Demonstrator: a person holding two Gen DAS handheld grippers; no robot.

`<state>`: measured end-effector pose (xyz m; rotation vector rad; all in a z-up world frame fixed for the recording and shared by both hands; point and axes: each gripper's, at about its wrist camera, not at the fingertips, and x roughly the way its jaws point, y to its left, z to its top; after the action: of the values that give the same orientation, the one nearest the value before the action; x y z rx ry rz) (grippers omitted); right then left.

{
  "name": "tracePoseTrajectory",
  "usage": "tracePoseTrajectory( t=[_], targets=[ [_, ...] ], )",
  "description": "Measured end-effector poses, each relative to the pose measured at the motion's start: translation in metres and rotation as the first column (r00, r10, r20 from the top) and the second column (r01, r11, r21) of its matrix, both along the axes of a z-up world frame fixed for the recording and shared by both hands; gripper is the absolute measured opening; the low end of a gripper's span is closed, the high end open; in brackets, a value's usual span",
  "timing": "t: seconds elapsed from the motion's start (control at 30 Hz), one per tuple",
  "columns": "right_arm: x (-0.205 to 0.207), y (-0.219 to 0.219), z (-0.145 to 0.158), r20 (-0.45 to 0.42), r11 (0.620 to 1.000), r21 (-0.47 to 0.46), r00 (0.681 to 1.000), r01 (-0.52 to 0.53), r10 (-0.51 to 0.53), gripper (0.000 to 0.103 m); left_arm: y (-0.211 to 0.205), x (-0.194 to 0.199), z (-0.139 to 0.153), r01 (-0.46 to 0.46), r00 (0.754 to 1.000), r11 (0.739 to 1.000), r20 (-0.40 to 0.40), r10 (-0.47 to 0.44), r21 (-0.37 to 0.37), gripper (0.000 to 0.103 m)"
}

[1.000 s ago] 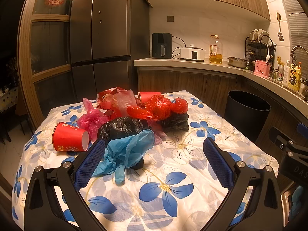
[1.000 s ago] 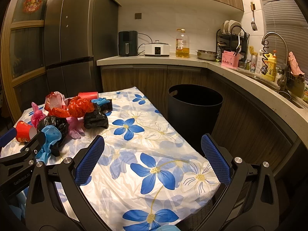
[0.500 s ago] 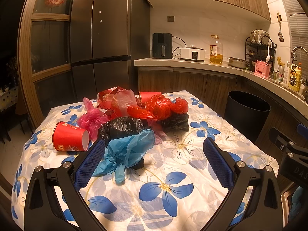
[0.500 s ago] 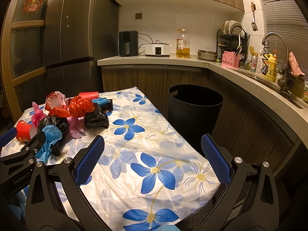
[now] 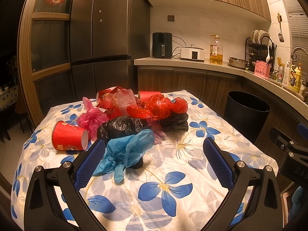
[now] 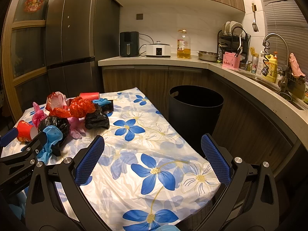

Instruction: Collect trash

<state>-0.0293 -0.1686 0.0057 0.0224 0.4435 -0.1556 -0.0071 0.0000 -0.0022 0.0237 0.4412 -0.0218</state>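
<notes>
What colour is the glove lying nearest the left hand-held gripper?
Light blue. The glove shows best in the left wrist view, crumpled against a black bag.

Desk cloth (image 5: 173, 207) white, blue flowers; cup (image 5: 68, 136) red; glove (image 5: 125, 152) blue; bin (image 6: 195, 105) black.

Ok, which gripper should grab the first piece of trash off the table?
Left. The left gripper is open with the blue glove just ahead, beside its left finger. The right gripper is open over bare tablecloth, nearer the black bin, away from the pile.
</notes>
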Motion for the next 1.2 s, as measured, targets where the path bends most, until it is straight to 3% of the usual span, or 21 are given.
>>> tracePoseTrajectory(
  t=[0.77, 1.2],
  targets=[
    [0.001, 0.000, 0.006, 0.001, 1.000, 0.003, 1.000, -0.007, 0.007, 0.100, -0.004, 0.001, 0.001, -0.004, 1.000, 1.000, -0.003, 0.004, -0.005, 0.098],
    [0.010, -0.010, -0.008, 0.015, 0.997, 0.040, 0.998, -0.060, 0.059, 0.100, 0.000, 0.000, -0.001, -0.051, 0.999, 0.999, -0.006, 0.051, -0.014, 0.098]
  ],
)
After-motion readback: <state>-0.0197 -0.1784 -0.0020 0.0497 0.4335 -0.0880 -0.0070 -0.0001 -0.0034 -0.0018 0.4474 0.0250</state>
